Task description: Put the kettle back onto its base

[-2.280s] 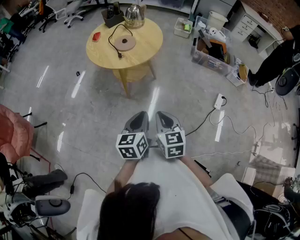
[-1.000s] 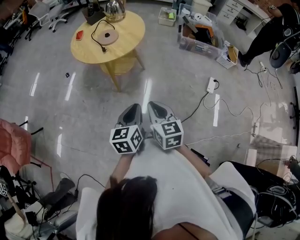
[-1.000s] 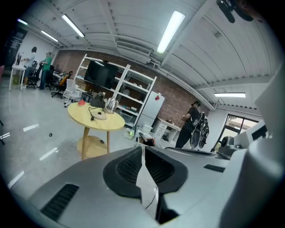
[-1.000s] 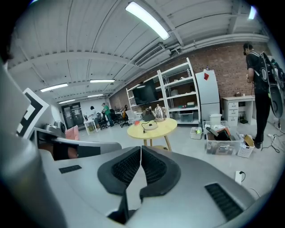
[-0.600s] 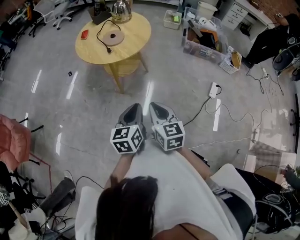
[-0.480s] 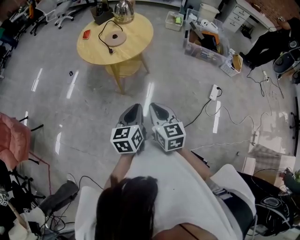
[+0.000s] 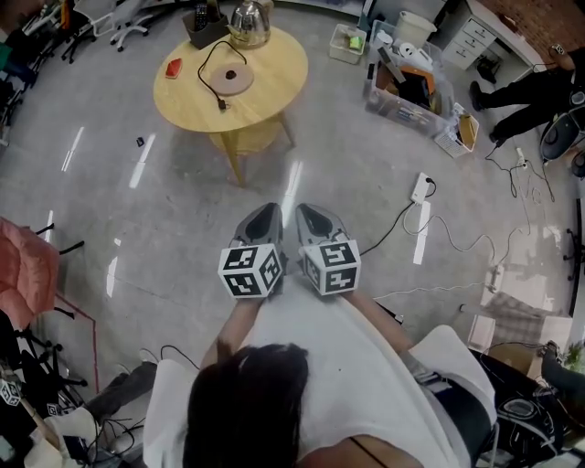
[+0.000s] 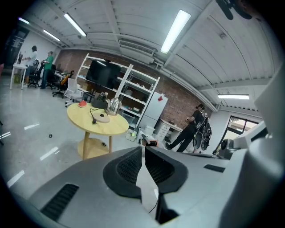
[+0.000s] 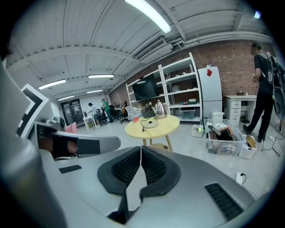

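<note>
The shiny metal kettle (image 7: 249,25) stands at the far edge of a round wooden table (image 7: 274,87), well ahead of me across the floor. Its round base (image 7: 230,79) lies nearer the table's middle with a black cord looped off it; kettle and base are apart. My left gripper (image 7: 271,213) and right gripper (image 7: 304,212) are held side by side close to my body, both shut and empty, far short of the table. The left gripper view shows the kettle (image 8: 114,106) and the base (image 8: 101,118) beyond the shut left gripper (image 8: 143,147). Past the right gripper (image 9: 141,148) stands the kettle (image 9: 160,108).
A red object (image 7: 174,69) and a black box (image 7: 203,32) also sit on the table. A clear crate (image 7: 407,91) of clutter stands right of it. A power strip (image 7: 422,189) with cables lies on the floor. A person in black (image 7: 539,87) is far right, a pink chair (image 7: 23,274) left.
In the head view the table with kettle and base has shifted right and a little nearer. Both grippers stay together, shut, in front of my body.
</note>
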The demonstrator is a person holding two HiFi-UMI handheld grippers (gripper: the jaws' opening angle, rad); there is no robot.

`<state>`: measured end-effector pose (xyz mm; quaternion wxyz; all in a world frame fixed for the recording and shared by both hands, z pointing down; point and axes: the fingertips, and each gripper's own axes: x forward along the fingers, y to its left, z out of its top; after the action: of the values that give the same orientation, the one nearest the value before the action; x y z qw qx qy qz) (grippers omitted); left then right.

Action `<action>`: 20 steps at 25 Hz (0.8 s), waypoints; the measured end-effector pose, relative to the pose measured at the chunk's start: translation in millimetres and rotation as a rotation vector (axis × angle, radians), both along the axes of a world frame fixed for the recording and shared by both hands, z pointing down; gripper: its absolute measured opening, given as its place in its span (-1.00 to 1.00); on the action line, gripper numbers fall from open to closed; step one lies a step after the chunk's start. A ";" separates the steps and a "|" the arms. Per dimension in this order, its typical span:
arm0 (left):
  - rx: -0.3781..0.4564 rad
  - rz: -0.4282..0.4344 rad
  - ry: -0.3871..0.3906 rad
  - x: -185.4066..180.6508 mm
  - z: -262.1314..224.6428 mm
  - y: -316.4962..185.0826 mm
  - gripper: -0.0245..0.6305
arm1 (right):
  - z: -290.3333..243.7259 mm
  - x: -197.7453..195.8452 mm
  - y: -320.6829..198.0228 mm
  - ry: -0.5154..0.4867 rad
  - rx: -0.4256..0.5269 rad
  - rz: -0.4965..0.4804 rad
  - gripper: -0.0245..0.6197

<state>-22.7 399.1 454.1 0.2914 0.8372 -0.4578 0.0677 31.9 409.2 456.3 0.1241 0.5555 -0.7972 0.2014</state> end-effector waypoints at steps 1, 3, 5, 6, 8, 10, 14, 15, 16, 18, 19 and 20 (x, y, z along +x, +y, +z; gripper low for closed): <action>-0.005 0.003 0.003 0.0 1.4 -3.0 -0.79 | 1.2 0.3 -2.5 0.001 -0.003 0.005 -0.83; -0.014 0.011 0.006 0.4 3.9 -9.0 -0.79 | 2.4 1.0 -7.7 0.003 -0.003 0.015 -0.83; -0.017 0.024 0.007 4.0 4.6 -15.4 -0.79 | 2.3 3.7 -13.4 0.008 0.000 0.024 -0.83; -0.018 0.031 0.007 6.5 4.6 -18.5 -0.79 | 2.1 5.3 -16.2 0.011 -0.001 0.026 -0.83; -0.017 0.041 0.010 10.8 4.1 -25.5 -0.79 | 2.0 7.7 -22.2 0.014 -0.005 0.027 -0.83; -0.018 0.044 0.021 13.9 3.8 -34.7 -0.79 | 1.7 9.7 -29.9 0.015 -0.005 0.025 -0.83; -0.045 0.059 0.034 19.0 11.2 -38.2 -0.79 | 6.8 9.5 -31.7 0.020 -0.013 0.009 -0.83; -0.051 0.061 0.035 19.8 13.5 -38.5 -0.79 | 9.7 9.4 -31.7 0.020 -0.020 0.006 -0.83; -0.056 0.058 0.039 20.4 15.7 -39.5 -0.79 | 12.8 10.7 -32.2 0.018 -0.028 0.007 -0.83; -0.070 0.046 0.053 21.0 21.3 -41.4 -0.79 | 19.9 17.0 -32.4 0.002 -0.045 0.023 -0.83; -0.080 0.040 0.058 21.0 24.6 -42.1 -0.79 | 23.3 21.0 -32.1 -0.008 -0.055 0.036 -0.83; -0.088 0.037 0.059 20.9 27.7 -42.6 -0.79 | 26.3 25.0 -32.0 -0.018 -0.063 0.051 -0.83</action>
<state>-1.8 356.5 481.7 0.3402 0.8335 -0.4300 0.0684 56.9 377.3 482.6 0.1293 0.5695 -0.7772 0.2345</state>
